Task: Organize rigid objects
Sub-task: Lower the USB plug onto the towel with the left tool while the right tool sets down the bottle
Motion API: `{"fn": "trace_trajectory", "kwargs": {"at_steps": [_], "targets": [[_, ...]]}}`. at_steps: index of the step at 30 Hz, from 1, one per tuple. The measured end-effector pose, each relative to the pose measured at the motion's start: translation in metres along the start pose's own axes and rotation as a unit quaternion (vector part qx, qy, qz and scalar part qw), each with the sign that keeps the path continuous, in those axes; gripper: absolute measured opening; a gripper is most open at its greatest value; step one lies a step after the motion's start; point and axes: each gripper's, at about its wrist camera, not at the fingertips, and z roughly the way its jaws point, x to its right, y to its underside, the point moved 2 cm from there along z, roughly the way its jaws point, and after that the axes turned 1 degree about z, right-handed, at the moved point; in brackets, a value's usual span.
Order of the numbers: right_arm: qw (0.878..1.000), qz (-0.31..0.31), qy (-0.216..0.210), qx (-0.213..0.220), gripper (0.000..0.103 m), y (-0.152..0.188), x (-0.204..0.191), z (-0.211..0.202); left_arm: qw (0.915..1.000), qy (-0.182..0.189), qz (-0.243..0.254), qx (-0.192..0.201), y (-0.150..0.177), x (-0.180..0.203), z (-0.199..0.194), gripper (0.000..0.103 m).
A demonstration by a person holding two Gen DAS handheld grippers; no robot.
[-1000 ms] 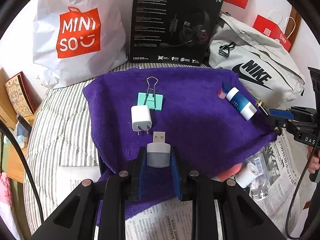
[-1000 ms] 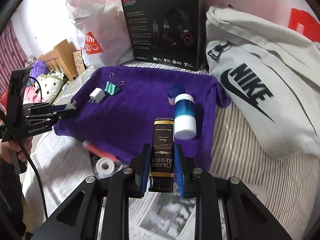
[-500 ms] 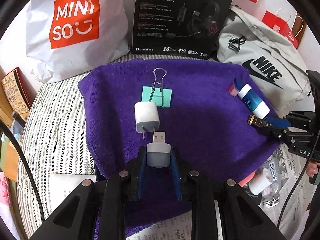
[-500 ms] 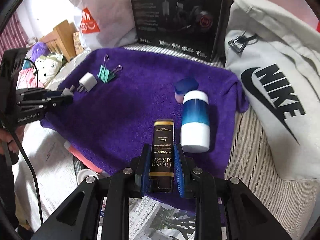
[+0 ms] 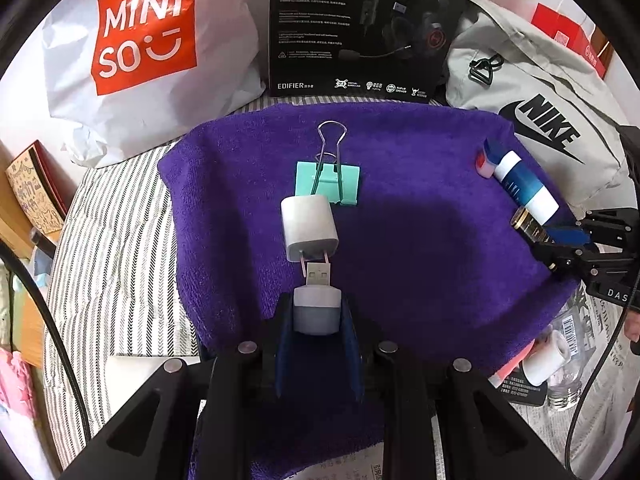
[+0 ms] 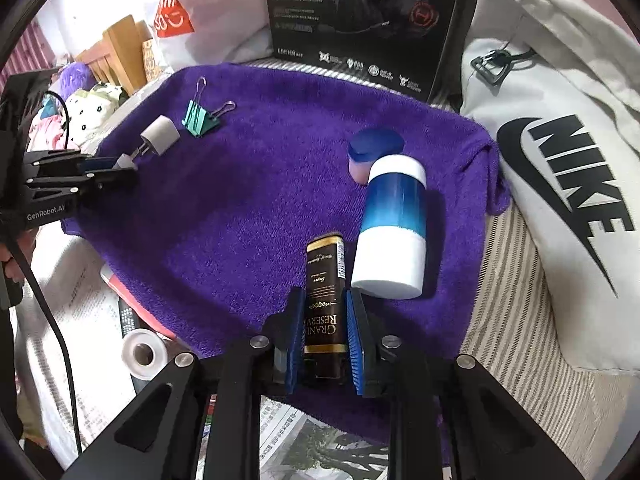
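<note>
On the bed, newspaper (image 6: 320, 452) lies nearest, and a purple towel (image 5: 420, 248) spreads beyond it over the striped sheet (image 5: 116, 240).

The left gripper (image 5: 316, 312) has its fingers closed tight on a small grey USB plug (image 5: 317, 308) at the towel's near edge, the metal end forward and just touching the prongs of a white charger (image 5: 309, 228). Just past the charger lies a green binder clip (image 5: 328, 182), towards the towel's far edge.

The right gripper (image 6: 325, 336) has its fingers clamped on a black tube (image 6: 324, 280) with gold lettering, low over the towel's near right corner. Just beside the tube's right lies a blue-and-white bottle (image 6: 394, 224) on its side, and a blue-capped pink jar (image 6: 370, 152) touches its far end.

Off the towel's near edge, on the newspaper, sit a white tape roll (image 6: 143, 354) and a pink item, partly hidden.

At the back stand a white Miniso bag (image 5: 148, 52), a black headset box (image 5: 364, 28) and a grey Nike bag (image 6: 560, 152).
</note>
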Motion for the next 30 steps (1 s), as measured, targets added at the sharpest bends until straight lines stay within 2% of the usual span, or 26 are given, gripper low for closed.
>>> {"fn": "trace_trajectory", "kwargs": {"at_steps": [16,24,26,30], "targets": [[1.0,-0.001,-0.013,0.002,0.021,0.001,0.004,0.0,0.9996,-0.018,0.023,-0.003,0.007,0.004,-0.004,0.024],[1.0,0.015,-0.008,-0.006,0.022,0.005,0.005,-0.004,0.9999,-0.011,-0.009,-0.009,0.014,0.0,-0.011,0.029],[1.0,0.02,-0.005,-0.007,0.023,0.007,0.006,-0.008,0.9998,-0.008,-0.014,-0.012,0.015,0.0,-0.014,0.037],[1.0,0.027,0.001,0.001,0.023,0.014,0.007,-0.023,0.9998,-0.014,-0.012,-0.005,0.019,0.005,-0.03,0.038]]}}
